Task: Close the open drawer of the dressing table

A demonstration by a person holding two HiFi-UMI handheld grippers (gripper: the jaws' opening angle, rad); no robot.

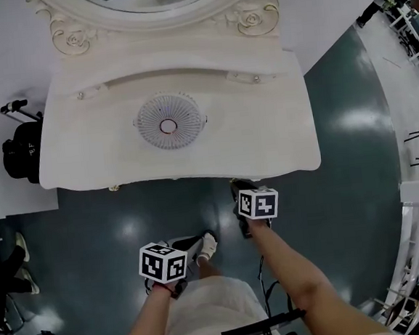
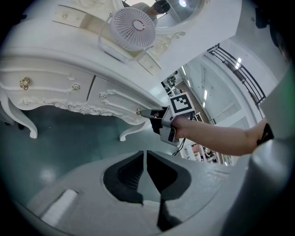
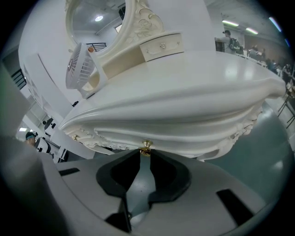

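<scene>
- Drawer [image 3: 184, 136] on the right side of the dressing table [image 1: 266, 147]: its carved front sits under the tabletop edge. From where the views look, it appears level with the apron, or very nearly so. I can see no gap, so I judge the closing step to be at its end or almost there.
- Its brass knob [image 3: 146, 146] is the only handhold on that front, which explains where the right gripper [image 3: 145, 153] is. The jaws stand at a middling width, one tip on each side of the knob, clamped on it. Holding the knob lets the person steer the drawer straight along its runners rather than shoving one corner.
- The right arm reaches forward and down to the table's front edge, so the push goes in line with the drawer.
- The left gripper [image 2: 144, 155] hangs back over the green floor [image 2: 69, 138], well apart from the table. Its jaws are drawn together with nothing between them, because this job needs only one hand.
- A small white fan [image 1: 169, 121] stands mid-table, clear of the drawer, so a gentle push should leave it undisturbed.
</scene>
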